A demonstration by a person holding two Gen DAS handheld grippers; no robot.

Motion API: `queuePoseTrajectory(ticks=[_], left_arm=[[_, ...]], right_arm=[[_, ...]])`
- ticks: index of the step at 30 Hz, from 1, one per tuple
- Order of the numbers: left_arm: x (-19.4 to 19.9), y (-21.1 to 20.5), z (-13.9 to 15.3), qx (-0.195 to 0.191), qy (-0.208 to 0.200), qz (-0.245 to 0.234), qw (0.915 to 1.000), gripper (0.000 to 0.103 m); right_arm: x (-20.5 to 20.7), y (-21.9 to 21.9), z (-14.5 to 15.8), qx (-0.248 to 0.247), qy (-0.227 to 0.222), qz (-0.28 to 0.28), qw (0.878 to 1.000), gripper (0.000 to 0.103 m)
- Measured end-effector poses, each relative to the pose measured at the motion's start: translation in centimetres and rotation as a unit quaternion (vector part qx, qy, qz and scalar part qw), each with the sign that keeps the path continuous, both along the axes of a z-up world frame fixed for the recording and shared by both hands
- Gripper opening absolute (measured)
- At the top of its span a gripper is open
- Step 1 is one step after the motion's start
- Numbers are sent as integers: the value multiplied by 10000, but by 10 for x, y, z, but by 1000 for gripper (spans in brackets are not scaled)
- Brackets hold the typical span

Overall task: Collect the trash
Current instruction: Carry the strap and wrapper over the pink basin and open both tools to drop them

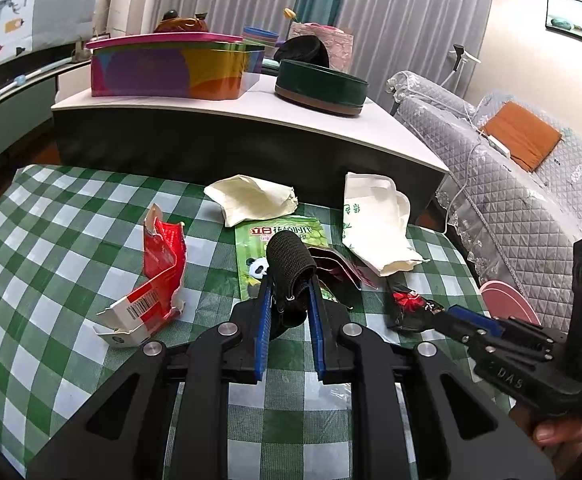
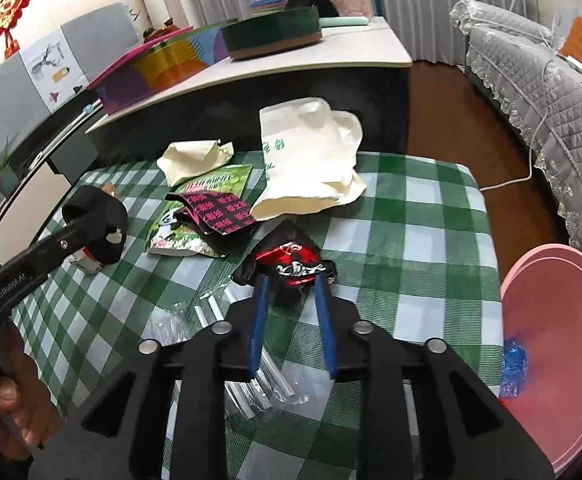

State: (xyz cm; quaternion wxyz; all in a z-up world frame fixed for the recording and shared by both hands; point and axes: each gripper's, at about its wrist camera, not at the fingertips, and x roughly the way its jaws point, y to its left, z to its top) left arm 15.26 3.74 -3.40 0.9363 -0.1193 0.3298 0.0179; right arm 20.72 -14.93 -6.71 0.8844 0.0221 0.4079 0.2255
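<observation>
While most of the litter lies on the checked tabletop (image 2: 431, 216), only one thing shows in the pink bin (image 2: 563, 320) off its right edge: a blue wrapper (image 2: 514, 360) at the bottom. By that I judge the job barely begun.

Left on the cloth: a torn red carton (image 1: 157, 276) toward the left edge, a green panda packet (image 1: 259, 256) in the middle with a pink-patterned pouch (image 2: 221, 210) lying on it, two cream bags (image 2: 311, 160) near the far edge, a red-and-black wrapper (image 2: 291, 264), and clear film with white straws (image 2: 251, 380) near the front edge.

The left gripper (image 1: 289, 292) is pinched on a black strap roll (image 1: 289, 268), held above the green packet.

The right gripper (image 2: 291, 280) has its fingers partly spread on either side of the red-and-black wrapper's near end. The wrapper sits between the tips, but I cannot tell whether the pads press it or merely flank it. The bin stands to that gripper's right, past the table edge, so a short carry would seem enough once the grip is sure.
</observation>
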Motion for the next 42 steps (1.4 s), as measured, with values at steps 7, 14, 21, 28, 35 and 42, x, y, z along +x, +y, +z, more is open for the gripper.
queuePoseTrajectory(ticks=[7,14,21,28,35,42], left_arm=[[1,1,0,-1,12,2,10000,17],[2,1,2,1,-26,-6,10000,17],[-3,-4,9,58,-107,-72,9999,17],[-14,-12,19,149,-216,-173,9995,17],[-25,-25,27,287,-334,-336,9985,17],[-35,-38,36,319,-446,-491,9973,17]], right_arm=[[5,8,-8,-95,73,74,9999,17],[1,3,5,-43,-129,38,9999,5],[-10,-9,20,10,-292,-55,9996,5],[-25,-24,38,49,-473,-149,9988,5],[-43,-37,56,45,-682,-215,9974,5],[-65,-57,80,2,-889,-329,9955,5]])
